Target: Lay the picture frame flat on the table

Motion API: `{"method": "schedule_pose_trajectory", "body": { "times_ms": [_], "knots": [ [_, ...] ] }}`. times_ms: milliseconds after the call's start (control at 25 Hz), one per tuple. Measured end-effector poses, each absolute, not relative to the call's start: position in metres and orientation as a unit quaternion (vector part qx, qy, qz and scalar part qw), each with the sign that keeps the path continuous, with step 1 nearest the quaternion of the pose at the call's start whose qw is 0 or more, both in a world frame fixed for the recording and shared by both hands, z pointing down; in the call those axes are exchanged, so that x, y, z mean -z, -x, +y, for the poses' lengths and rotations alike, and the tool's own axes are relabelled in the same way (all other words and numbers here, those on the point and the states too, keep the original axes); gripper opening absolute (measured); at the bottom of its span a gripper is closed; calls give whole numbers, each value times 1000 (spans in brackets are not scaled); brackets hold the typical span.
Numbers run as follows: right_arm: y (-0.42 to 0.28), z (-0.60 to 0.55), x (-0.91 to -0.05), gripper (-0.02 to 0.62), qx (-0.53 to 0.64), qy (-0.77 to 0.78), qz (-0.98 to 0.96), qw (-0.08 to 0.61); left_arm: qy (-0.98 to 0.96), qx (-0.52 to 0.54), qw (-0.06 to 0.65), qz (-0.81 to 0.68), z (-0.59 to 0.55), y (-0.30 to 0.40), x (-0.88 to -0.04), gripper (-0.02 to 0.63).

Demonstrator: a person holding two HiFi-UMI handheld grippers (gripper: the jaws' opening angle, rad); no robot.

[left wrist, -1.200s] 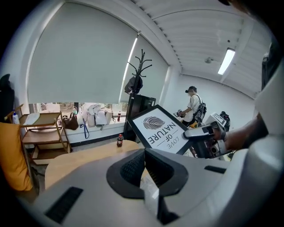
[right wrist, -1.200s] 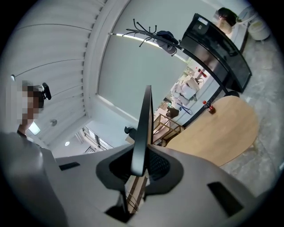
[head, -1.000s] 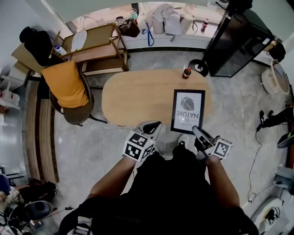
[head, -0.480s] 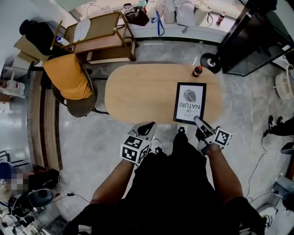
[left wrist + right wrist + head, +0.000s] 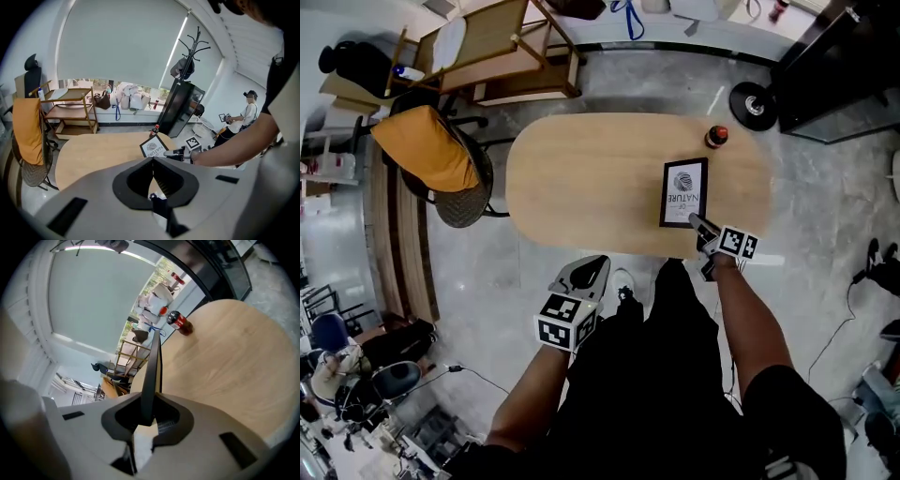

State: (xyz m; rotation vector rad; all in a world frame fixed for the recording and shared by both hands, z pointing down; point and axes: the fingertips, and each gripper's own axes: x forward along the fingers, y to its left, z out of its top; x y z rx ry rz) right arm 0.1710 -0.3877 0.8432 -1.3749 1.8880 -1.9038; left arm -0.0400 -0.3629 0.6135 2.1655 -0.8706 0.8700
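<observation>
Pinching the picture frame (image 5: 684,192) by its near short edge with the right gripper (image 5: 703,228), jaws drawn narrow onto the thin black moulding. Running straight out from between the pads, edge-on, in the right gripper view. Being held over the right part of the oval wooden table (image 5: 581,183), printed side up, long side pointing away from the person, far end reaching toward a red-capped bottle (image 5: 716,137) near the table's far rim. Sitting low against the wood, though not showing clearly whether resting fully flat. Hovering off the table's near edge with the left gripper (image 5: 596,267), well apart from the frame and to its left, jaws pressed together on nothing, pointing across the tabletop toward the frame and the other gripper.
</observation>
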Motion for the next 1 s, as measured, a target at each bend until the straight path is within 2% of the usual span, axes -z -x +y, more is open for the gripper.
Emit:
{"method": "schedule_pose_trajectory", "body": {
  "times_ms": [320,360,440,560,720,840,920,1000],
  "knots": [
    [-156,-417,-935,40,672,424,605,42,-794,-357,344,-351,-365,31,-639,5],
    [-157,-416,-946,59,674,428,601,28,-790,-359,348,-356,-365,32,-643,5],
    [-159,-414,-962,167,672,432,601,-6,-782,-361,356,-363,-364,32,-649,5],
    [-155,-405,-975,243,646,425,628,-89,-775,-363,363,-368,-360,32,-654,5],
    [-136,-385,-994,275,585,385,670,-247,-772,-366,366,-369,-355,38,-653,5],
    [-153,-369,-1012,275,546,386,644,-372,-770,-366,370,-369,-349,38,-651,5],
    [-162,-365,-1017,276,538,394,625,-406,-768,-368,370,-370,-346,40,-650,5],
    [-164,-367,-1017,276,537,399,620,-411,-768,-369,368,-372,-344,45,-650,5]
  ]
}}
